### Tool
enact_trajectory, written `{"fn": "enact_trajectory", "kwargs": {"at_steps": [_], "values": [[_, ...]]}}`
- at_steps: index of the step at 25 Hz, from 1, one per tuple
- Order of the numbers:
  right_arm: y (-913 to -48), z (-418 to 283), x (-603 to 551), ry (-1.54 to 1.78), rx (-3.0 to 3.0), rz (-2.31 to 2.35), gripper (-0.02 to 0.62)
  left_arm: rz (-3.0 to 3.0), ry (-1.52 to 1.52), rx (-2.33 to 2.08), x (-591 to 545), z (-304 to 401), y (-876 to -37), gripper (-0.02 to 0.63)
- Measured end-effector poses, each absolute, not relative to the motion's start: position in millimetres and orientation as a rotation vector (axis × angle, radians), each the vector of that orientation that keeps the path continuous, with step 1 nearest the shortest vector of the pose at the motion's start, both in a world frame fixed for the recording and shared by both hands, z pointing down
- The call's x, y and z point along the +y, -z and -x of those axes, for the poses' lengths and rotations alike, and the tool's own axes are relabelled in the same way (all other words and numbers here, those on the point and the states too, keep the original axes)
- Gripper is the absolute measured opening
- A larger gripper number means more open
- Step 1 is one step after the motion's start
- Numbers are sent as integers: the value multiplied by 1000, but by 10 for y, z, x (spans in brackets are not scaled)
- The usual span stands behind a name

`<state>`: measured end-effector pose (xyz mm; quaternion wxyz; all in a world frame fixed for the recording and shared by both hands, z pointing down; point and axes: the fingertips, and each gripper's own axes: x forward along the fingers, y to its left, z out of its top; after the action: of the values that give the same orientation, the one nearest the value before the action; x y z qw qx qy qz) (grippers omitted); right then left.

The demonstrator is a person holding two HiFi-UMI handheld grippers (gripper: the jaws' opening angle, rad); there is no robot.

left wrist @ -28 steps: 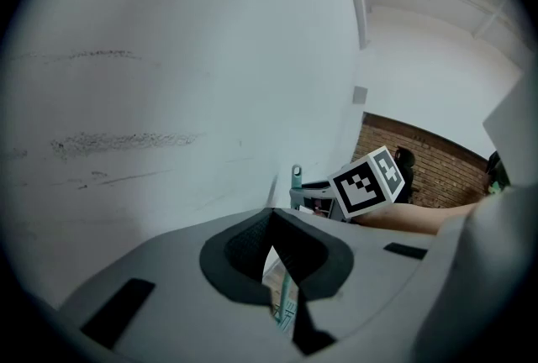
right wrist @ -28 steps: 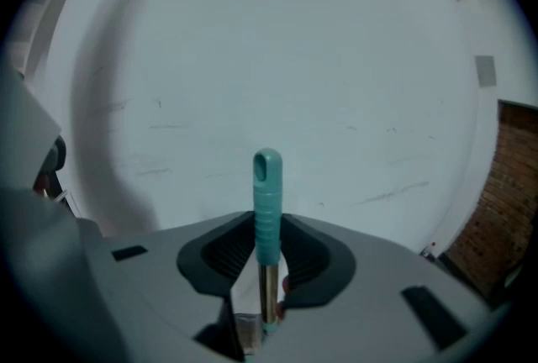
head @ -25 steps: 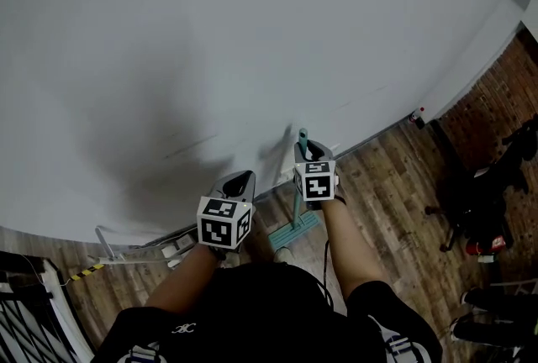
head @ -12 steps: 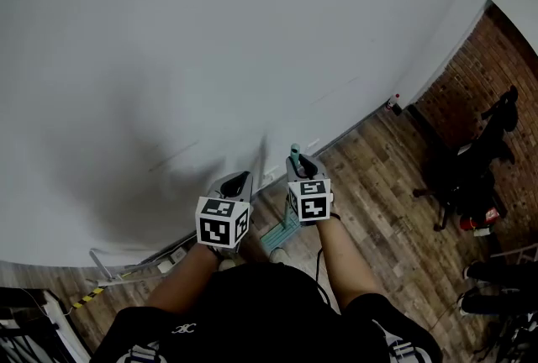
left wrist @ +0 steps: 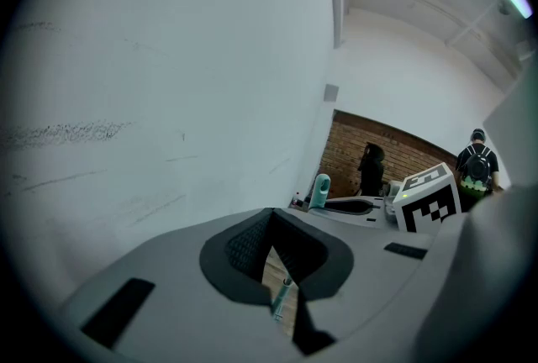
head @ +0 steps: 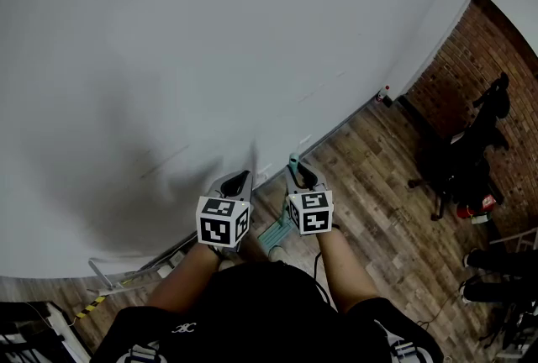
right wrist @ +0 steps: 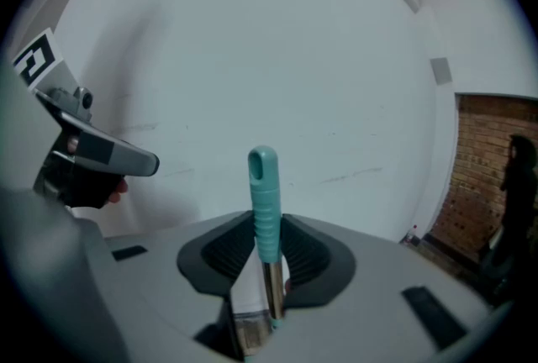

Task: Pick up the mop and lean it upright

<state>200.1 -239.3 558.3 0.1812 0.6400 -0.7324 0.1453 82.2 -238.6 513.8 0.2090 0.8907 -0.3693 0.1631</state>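
right gripper: clamped on the mop handle; the pads press on the lower end of the teal grip, just above the bare metal shaft.
left gripper: jaws together with nothing between them; only a strip of floor and a bit of shaft show through the slit beyond them.
mop: carried in front of the person, with its top poking out past the right gripper toward 12 o'clock in the right gripper view.
mop head: down at the wooden floor by the feet, at about 7 o'clock from the right gripper in the head view; whether it rests on the boards I cannot tell.
long axis: close to vertical, running from the head up through the right jaws.
wall: at 12 o'clock from both grippers and near; the handle top looks apart from it.
nearer hand: the right one has the mop; the left one sits just beside it at 9 o'clock.
coming move, as I judge it: tip the top toward 12 o'clock until it meets the wall, with the head planted on the floor, and only then let go.
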Motion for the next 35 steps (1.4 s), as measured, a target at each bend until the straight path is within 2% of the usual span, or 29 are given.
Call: {"fn": "enact_trajectory", "kwargs": {"at_steps": [23, 35], "values": [[-5608, -1924, -2445, -445, -2129, -1764, 112, -2494, -493, -1090, -2343, -780, -5131, -3], [-5759, -1702, -2896, -443, -2190, -1649, 112, -2389, -478, -1270, -2370, -406, -5152, -3]]}}
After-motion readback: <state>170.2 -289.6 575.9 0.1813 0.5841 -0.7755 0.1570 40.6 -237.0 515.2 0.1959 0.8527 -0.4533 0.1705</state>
